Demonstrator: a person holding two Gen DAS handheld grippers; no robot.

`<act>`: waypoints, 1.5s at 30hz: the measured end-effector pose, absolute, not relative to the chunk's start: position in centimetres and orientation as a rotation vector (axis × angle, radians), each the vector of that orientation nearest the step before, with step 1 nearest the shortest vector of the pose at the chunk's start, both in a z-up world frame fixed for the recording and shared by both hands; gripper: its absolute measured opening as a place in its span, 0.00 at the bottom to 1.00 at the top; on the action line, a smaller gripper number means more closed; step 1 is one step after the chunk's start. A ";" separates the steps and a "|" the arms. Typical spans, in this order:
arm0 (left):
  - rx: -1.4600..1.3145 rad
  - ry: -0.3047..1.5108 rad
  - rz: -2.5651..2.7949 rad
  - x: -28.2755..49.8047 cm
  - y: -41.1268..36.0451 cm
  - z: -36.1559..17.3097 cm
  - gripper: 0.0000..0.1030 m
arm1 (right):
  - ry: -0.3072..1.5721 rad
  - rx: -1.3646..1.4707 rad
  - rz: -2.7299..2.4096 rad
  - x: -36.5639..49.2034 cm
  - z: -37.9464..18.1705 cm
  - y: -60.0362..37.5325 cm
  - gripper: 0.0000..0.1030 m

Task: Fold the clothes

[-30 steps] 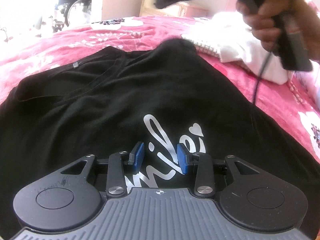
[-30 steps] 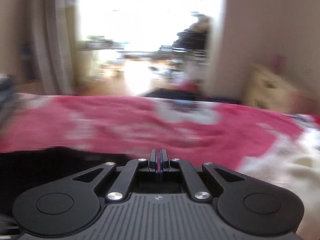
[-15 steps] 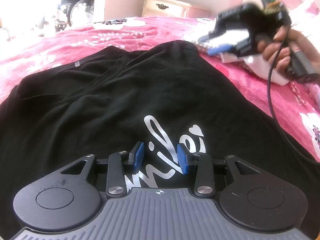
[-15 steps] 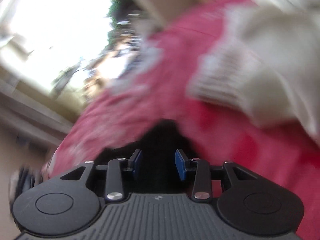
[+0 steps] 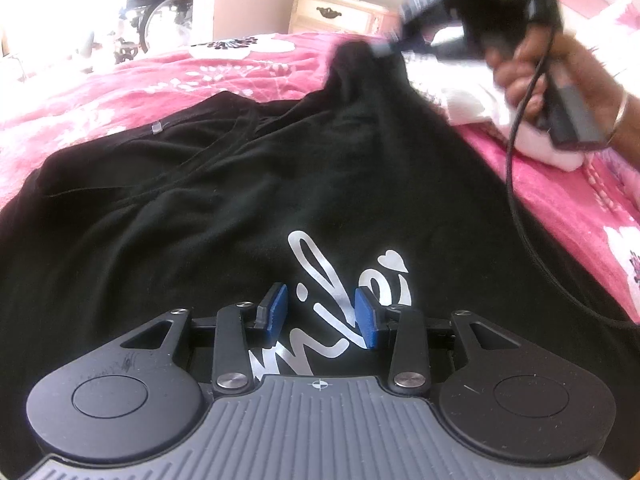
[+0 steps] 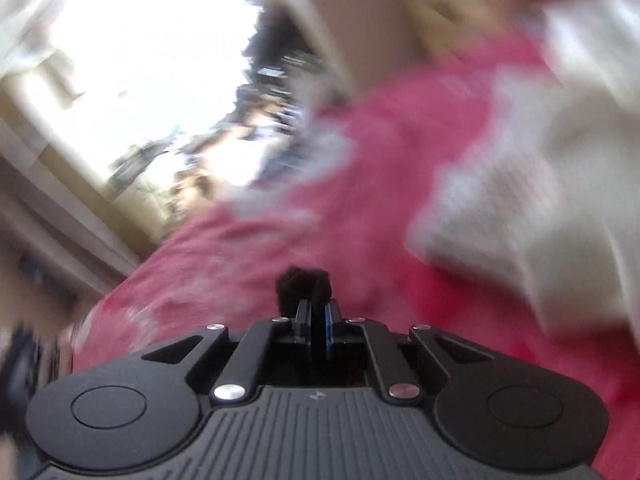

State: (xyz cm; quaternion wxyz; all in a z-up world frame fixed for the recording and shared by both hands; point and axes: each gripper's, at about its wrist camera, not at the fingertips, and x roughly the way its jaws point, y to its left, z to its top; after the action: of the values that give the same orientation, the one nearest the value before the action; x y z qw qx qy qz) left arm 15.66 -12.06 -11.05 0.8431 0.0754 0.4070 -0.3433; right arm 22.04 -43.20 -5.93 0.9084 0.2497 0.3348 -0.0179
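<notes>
A black shirt (image 5: 240, 200) with white "smile" script lies spread on a pink bedspread (image 5: 120, 92). My left gripper (image 5: 320, 314) rests low over the print, open, its blue pads (image 5: 278, 308) apart with only the flat print showing between them. At the shirt's far edge my right gripper (image 5: 384, 46), held by a hand (image 5: 560, 68), is closing its jaws on a bunch of the black cloth and pulls it up into a peak. In the blurred right wrist view the right gripper (image 6: 318, 312) has its pads nearly together with a tuft of black fabric (image 6: 304, 280) sticking out.
A pile of white clothes (image 5: 460, 92) lies on the bed just right of the lifted corner, also large in the right wrist view (image 6: 540, 200). The right gripper's cable (image 5: 520, 200) hangs across the shirt's right side. A cream nightstand (image 5: 332, 12) stands behind the bed.
The right gripper came down from above the bed, rolled, opened, then closed on the shirt's far edge, which now rises into a peak. The left gripper has not moved.
</notes>
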 end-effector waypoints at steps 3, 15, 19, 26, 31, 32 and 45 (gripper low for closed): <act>0.159 0.860 -0.724 15.7 -12.0 -11.1 0.36 | 0.660 0.210 0.160 21.8 -2.6 -36.5 0.08; 0.152 0.860 -0.726 15.8 -11.7 -11.1 0.37 | 0.708 0.339 0.382 18.8 -2.2 -36.0 0.46; 0.156 0.855 -0.726 15.6 -11.8 -11.1 0.37 | 0.782 0.331 0.323 17.3 -4.7 -37.7 0.47; 0.163 0.851 -0.719 15.6 -12.0 -11.1 0.38 | 0.761 -0.071 0.268 16.5 -7.7 -33.9 0.46; 0.162 0.852 -0.718 15.6 -12.0 -11.1 0.38 | 0.708 -0.317 0.404 16.9 -8.2 -30.3 0.44; 0.163 0.851 -0.718 15.6 -12.0 -11.1 0.38 | 0.720 -0.335 0.432 17.4 -8.5 -29.8 0.44; 0.159 0.847 -0.718 15.6 -12.1 -11.3 0.40 | 0.632 -0.288 0.181 18.6 -5.5 -34.4 0.04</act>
State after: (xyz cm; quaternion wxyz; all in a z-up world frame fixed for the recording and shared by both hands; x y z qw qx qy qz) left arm 15.64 -12.10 -11.27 0.8468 0.0755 0.4015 -0.3407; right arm 18.60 -34.39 -5.55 0.9363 -0.1407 0.3095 0.0885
